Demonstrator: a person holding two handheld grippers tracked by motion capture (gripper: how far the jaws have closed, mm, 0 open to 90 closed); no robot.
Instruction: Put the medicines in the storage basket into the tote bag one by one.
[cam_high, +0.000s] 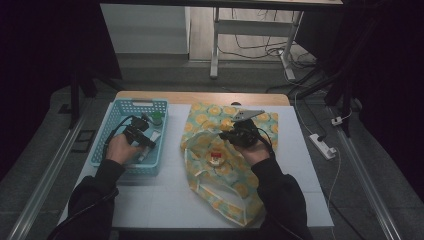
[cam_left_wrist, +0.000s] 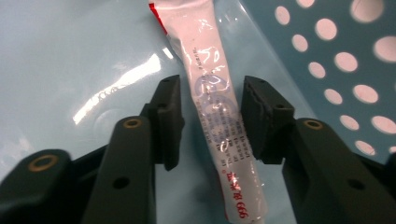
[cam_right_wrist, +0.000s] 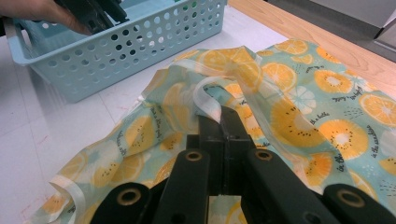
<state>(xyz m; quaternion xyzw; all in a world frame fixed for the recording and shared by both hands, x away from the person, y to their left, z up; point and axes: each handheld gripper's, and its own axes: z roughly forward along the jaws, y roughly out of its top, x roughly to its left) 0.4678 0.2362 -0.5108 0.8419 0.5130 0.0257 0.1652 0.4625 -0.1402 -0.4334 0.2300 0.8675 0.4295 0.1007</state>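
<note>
High view: the left gripper (cam_high: 141, 138) is reaching down into the blue basket (cam_high: 115, 114); the right gripper (cam_high: 239, 135) is lifting the orange-print bag (cam_high: 235, 187), seemingly to open it.
Left gripper view: jaws are standing apart, straddling the white tube (cam_left_wrist: 219, 126) lying on the basket floor, ready to close.
Right gripper view: jaws are pressing together, pinching the bag's pale rim strip (cam_right_wrist: 210, 100).

Tube (cam_left_wrist: 219, 121): red "999" near its lower end, beside red characters too blurred to read.
Fruit-print cloth (cam_right_wrist: 327, 93): small dark script, partly legible as "the better", "the sunshine".
</note>
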